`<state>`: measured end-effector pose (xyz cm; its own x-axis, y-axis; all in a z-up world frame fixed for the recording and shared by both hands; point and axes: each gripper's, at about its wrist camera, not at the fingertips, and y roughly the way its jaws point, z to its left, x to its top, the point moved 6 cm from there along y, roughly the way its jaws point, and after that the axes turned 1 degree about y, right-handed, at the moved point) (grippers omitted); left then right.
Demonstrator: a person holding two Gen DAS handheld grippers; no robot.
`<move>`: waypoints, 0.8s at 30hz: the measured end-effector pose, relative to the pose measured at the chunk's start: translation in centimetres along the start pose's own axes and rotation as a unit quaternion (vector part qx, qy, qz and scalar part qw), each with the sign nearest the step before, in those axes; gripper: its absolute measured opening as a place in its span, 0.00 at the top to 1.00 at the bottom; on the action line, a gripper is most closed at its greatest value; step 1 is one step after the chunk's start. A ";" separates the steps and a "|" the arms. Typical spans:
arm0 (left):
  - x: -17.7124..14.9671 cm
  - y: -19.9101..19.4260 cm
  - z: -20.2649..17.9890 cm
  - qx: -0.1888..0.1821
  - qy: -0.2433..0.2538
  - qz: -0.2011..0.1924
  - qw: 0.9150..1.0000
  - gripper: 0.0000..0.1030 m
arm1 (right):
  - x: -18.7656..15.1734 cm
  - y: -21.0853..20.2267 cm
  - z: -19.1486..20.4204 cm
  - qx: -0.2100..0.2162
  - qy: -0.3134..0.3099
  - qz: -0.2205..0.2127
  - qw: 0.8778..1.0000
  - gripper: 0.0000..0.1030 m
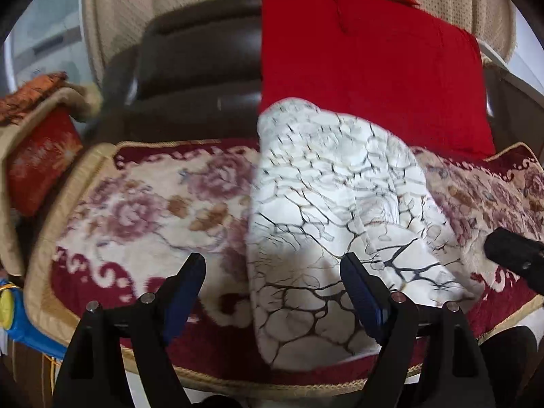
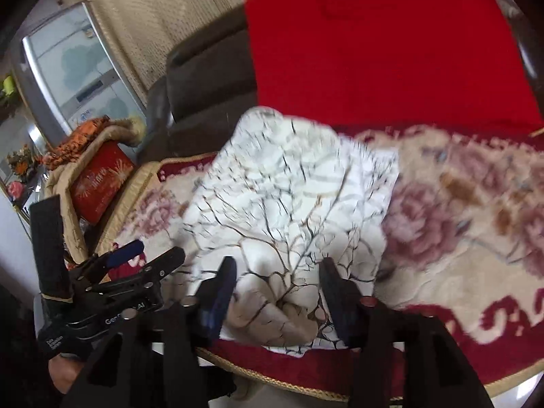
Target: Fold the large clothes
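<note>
A white garment (image 1: 340, 204) printed with black branching lines lies folded into a long bundle on a floral sofa cover (image 1: 142, 204) of cream, pink and dark red. Its far end touches a red cloth (image 1: 367, 68) draped over the dark sofa back (image 1: 197, 54).

The left gripper (image 1: 272, 272) hovers above the garment's near end with its 2 jaws spread wide and nothing between them. The right gripper (image 2: 277, 282) stands about half open over the same near edge; fabric shows between its fingers, but the pads do not press on it. To the left sits a red box (image 2: 100, 183).
</note>
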<state>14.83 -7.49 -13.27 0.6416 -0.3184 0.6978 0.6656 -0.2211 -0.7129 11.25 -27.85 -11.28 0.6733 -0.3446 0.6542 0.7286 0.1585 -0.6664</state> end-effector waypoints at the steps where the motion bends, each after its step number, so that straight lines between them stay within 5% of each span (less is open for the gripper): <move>1: 0.3 -0.9 0.3 0.008 0.000 -0.009 1.000 0.20 | 0.3 -0.6 0.4 -0.004 -0.004 -0.008 1.000 0.44; 7: 2.0 -6.4 1.2 0.055 0.009 -0.065 0.996 0.11 | 1.3 -5.8 1.7 -0.009 -0.007 -0.055 0.998 0.39; 17: 3.4 -13.7 0.6 0.131 0.040 -0.141 0.980 0.09 | 1.3 -11.3 4.2 -0.024 -0.020 -0.093 0.995 0.36; 24: 3.7 -16.9 0.5 0.139 0.038 -0.161 0.976 0.09 | 1.2 -14.1 4.9 -0.040 -0.021 -0.110 0.993 0.36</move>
<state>6.16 -4.49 1.41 0.3598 -0.3437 0.8675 0.9125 -0.0646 -0.4040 2.42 -25.96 0.62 0.5039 -0.3244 0.8005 0.8478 0.0085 -0.5302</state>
